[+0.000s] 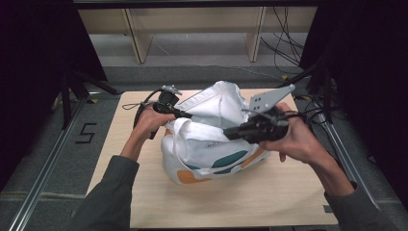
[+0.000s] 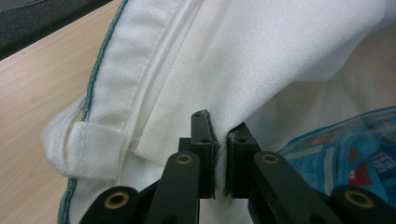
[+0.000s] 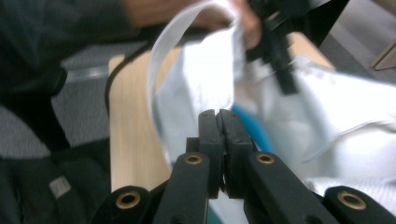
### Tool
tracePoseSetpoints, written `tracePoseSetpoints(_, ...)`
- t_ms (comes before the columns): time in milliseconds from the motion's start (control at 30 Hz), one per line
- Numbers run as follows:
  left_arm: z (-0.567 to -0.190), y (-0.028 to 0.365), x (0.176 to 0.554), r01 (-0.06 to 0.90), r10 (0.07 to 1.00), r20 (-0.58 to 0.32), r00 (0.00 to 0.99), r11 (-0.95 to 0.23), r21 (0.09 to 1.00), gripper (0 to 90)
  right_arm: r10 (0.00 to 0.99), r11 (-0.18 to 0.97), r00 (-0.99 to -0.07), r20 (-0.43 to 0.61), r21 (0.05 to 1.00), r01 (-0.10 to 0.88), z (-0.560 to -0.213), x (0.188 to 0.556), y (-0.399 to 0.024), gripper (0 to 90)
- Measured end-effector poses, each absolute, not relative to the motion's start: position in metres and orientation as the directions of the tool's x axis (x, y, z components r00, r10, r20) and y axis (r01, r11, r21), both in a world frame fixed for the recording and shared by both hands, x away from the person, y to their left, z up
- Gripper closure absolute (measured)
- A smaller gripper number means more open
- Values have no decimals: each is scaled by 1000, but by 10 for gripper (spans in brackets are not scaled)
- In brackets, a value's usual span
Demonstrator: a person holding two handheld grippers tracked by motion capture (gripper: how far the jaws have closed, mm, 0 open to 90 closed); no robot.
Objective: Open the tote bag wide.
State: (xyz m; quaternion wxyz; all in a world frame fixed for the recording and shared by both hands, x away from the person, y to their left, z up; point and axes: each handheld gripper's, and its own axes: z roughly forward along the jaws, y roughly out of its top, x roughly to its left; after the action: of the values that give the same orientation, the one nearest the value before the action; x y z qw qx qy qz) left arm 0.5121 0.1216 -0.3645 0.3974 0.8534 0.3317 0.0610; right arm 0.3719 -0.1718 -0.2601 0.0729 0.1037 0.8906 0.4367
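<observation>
In the high view the person's forearms come up from the near edge of the light wooden table (image 1: 144,202), and between the two hands sits a white tote bag (image 1: 211,144) with green and orange patches on its near face. The bag lies slumped with its bottom toward the person and its open mouth turned up and away; its long axis runs roughly from the left gripper across to the right one, tilted a little toward the far side. The right gripper (image 1: 230,132), held in the right hand (image 1: 293,139), reaches in from the bag's right side with its nose at the cloth near the mouth; its own view shows the jaws pressed together with no gap, and whether any cloth lies between them cannot be told through the blur. Just beyond its tips a blue packet (image 3: 254,128) shows inside the bag, and a white strap (image 3: 161,60) loops up on the far side of them. The left gripper (image 2: 220,154), in the left hand (image 1: 150,120), sits at the bag's far left rim; its jaws are nearly closed on a fold of the white fabric beside the stitched hem with green piping (image 2: 91,88). To the right of those jaws, inside the bag, lies the same blue printed packet (image 2: 355,144).
</observation>
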Motion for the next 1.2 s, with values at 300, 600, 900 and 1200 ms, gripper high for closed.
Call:
tracePoseSetpoints(300, -361, 116, 507, 505, 599, -158, 785, -471, 724, 821, 205, 668, -978, -23, 734, 123, -313, 349, -142, 894)
tracePoseSetpoints(600, -353, 112, 498, 451, 616, -55, 786, -509, 733, 684, 228, 786, -971, -68, 601, 143, -358, 356, -121, 893)
tracePoseSetpoints(900, -320, 124, 463, 377, 646, 1, 763, -446, 811, 558, 287, 665, -958, -13, 722, 190, -347, 361, -145, 893)
tracePoseSetpoints(1200, -302, 137, 423, 340, 528, -87, 845, -404, 849, 530, 295, 647, -955, -23, 740, 182, -345, 364, -143, 893)
